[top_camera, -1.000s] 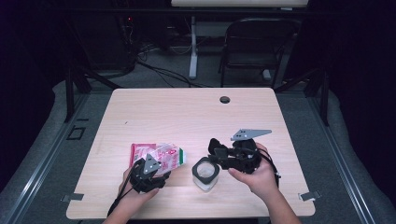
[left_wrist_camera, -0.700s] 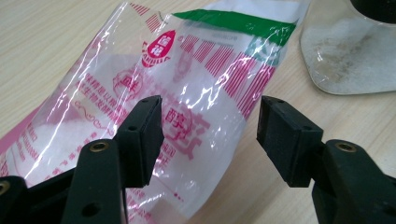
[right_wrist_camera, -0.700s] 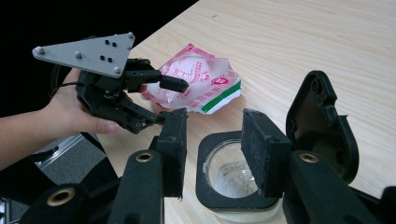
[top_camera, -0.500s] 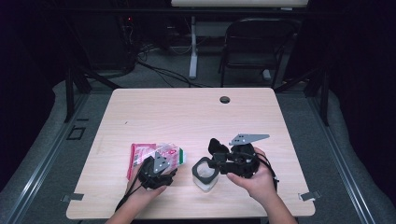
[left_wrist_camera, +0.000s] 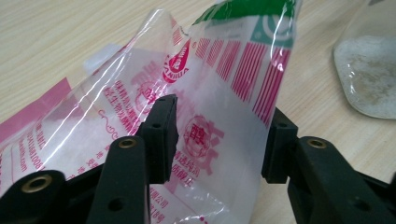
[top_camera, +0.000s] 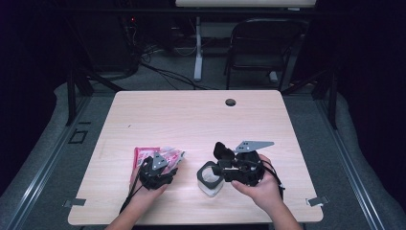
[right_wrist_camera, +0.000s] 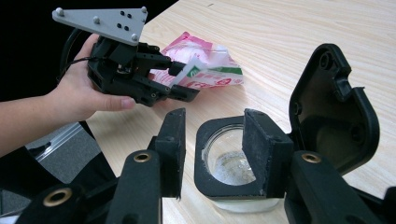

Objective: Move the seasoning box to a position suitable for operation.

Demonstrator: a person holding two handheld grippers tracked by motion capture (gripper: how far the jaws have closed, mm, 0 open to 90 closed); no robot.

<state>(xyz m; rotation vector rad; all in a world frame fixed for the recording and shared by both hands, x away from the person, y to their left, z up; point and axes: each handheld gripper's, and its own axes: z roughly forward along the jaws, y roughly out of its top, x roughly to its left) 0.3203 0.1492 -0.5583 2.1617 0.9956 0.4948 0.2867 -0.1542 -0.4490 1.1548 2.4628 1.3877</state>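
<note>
While the left claw (left_wrist_camera: 219, 135) has been closing around a crinkly clear packet (left_wrist_camera: 219, 88), perhaps touching, right claw (right_wrist_camera: 212, 154) released beside a square-rimmed jar (right_wrist_camera: 224, 161).

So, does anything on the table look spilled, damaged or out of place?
Nothing looks spilled. The plastic bag stands crumpled and lifted between the left gripper's jaws, which have just been closing. The jar is open, its hinged lid flipped back.
</note>
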